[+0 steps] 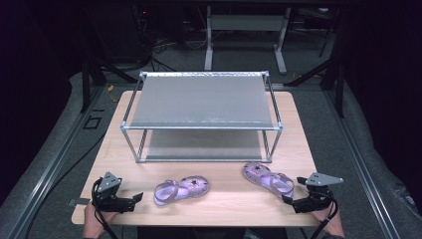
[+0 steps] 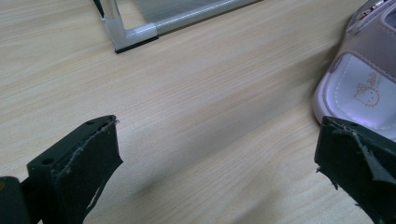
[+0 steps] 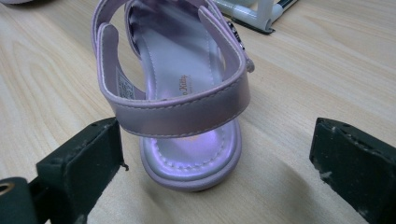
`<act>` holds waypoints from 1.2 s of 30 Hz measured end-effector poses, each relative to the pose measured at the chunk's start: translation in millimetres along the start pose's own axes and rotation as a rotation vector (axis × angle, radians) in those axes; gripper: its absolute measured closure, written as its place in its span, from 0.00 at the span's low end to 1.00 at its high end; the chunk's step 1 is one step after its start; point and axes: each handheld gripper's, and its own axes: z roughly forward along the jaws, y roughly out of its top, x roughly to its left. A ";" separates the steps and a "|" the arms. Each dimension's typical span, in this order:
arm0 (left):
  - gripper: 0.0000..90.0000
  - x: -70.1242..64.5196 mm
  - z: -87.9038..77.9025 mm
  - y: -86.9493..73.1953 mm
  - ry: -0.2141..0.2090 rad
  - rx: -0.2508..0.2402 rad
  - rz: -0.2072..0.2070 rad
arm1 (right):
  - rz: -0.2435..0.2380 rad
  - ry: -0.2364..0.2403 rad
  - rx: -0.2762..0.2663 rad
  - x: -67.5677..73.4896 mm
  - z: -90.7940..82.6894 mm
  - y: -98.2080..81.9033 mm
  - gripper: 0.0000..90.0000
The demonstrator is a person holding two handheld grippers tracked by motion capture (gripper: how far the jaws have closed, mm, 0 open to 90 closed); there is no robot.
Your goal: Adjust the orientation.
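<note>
Both grippers, left and right, gape wide and empty beside two purple sandals, rack shelves bare.

Light wood-grain table top, smooth and matt, with fine streaks running along its length. Two-tier rack of dull silver metal tubing, joined by pale plastic corner pieces, with grey matt sheets, seemingly cloth, as shelves. Two lilac sandals: left sandal and right sandal, both in glossy, pearly synthetic leather with neat white stitching, a smooth shiny insole and small printed lettering. Heel strap of right sandal sleek and reflective, with a small label on its inside. Left gripper and right gripper with black matt rubbery pads, rough and frayed at the edges, on black hard plastic bodies.
</note>
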 end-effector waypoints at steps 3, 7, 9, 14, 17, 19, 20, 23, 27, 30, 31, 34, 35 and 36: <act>0.00 -0.6 -1.1 1.0 -0.003 0.000 0.001 | 0.002 -0.003 -0.005 -0.1 0.5 -0.1 0.03; 0.00 -5.2 -4.9 4.4 -0.024 -0.017 0.009 | 0.002 0.002 0.004 -0.5 -0.2 0.1 0.03; 0.00 -6.7 -6.0 5.2 -0.029 -0.019 0.015 | 0.002 0.001 0.005 -0.6 -0.2 0.2 0.03; 0.00 -13.0 -9.4 9.1 -0.056 -0.030 0.047 | 0.002 0.001 0.004 -0.7 -0.4 0.1 0.03; 0.00 -17.4 -12.4 9.9 -0.076 -0.047 0.052 | 0.005 -0.003 0.002 -0.1 0.8 0.1 0.04; 0.00 -20.0 -12.9 10.8 -0.097 -0.056 0.063 | 0.008 0.005 0.018 -1.4 0.9 0.7 0.04; 0.00 -21.3 -12.8 11.5 -0.105 -0.054 0.073 | 0.008 0.005 0.018 -1.4 0.9 0.7 0.04; 0.00 -27.7 -13.0 14.1 -0.139 -0.075 0.082 | 0.012 -0.001 0.005 -0.8 1.5 0.3 0.05; 0.00 -34.3 -10.8 17.5 -0.163 -0.079 0.102 | 0.012 0.003 0.016 -1.4 0.9 0.6 0.05; 0.00 -40.8 -6.8 21.1 -0.181 -0.085 0.120 | 0.013 -0.001 0.007 -1.1 1.4 0.3 0.05; 0.00 -43.0 -4.4 22.4 -0.191 -0.079 0.130 | 0.013 -0.001 0.007 -1.1 1.4 0.3 0.05; 0.00 -50.0 3.6 25.8 -0.224 -0.064 0.157 | 0.012 0.002 0.015 -1.3 0.8 0.6 0.05; 0.00 -52.2 6.1 26.7 -0.224 -0.060 0.171 | 0.012 0.002 0.015 -1.3 0.8 0.6 0.05; 0.00 -54.2 9.1 27.5 -0.239 -0.057 0.175 | 0.013 0.001 0.015 -1.4 0.8 0.6 0.05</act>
